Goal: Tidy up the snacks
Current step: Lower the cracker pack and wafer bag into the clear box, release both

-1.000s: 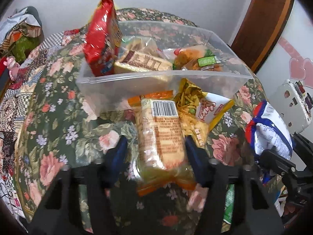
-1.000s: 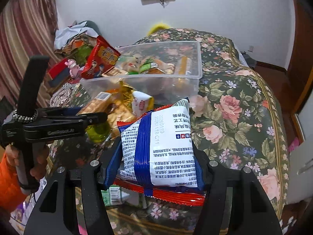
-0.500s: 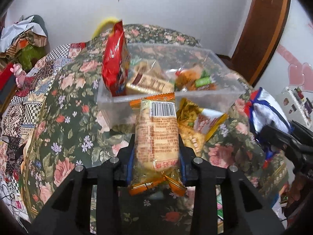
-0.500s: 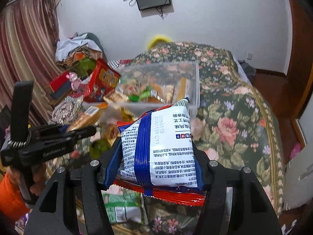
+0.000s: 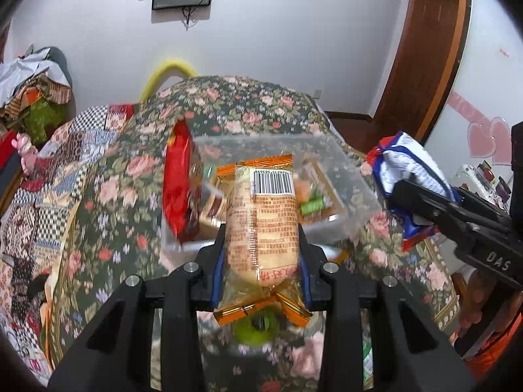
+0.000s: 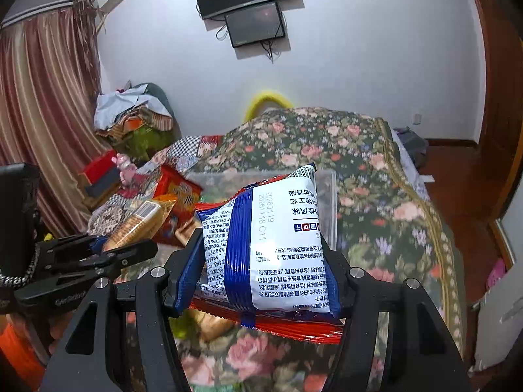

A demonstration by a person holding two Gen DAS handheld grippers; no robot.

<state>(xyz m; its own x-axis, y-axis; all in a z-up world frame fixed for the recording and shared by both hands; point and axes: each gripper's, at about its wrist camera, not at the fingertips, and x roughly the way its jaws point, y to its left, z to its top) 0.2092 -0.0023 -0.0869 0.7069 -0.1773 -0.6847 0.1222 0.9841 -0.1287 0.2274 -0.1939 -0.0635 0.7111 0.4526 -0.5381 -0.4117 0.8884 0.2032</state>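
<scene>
Two hand-held grippers each pinch one snack above the floral bed: the left hand-held gripper (image 5: pixel 261 254) an orange-ended cracker pack (image 5: pixel 261 225), the right hand-held gripper (image 6: pixel 261 261) a blue-and-white packet (image 6: pixel 271 248), before one clear bin (image 5: pixel 346 176).

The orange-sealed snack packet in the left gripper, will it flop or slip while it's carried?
The orange-sealed packet stands straight above the left gripper, so probably fairly stiff. Its glossy film could slip. Contents look brittle; squeezing harder may crush them.

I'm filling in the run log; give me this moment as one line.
left gripper: shut on orange packet | right gripper: shut on blue-white packet | clear bin: partly filled
</scene>
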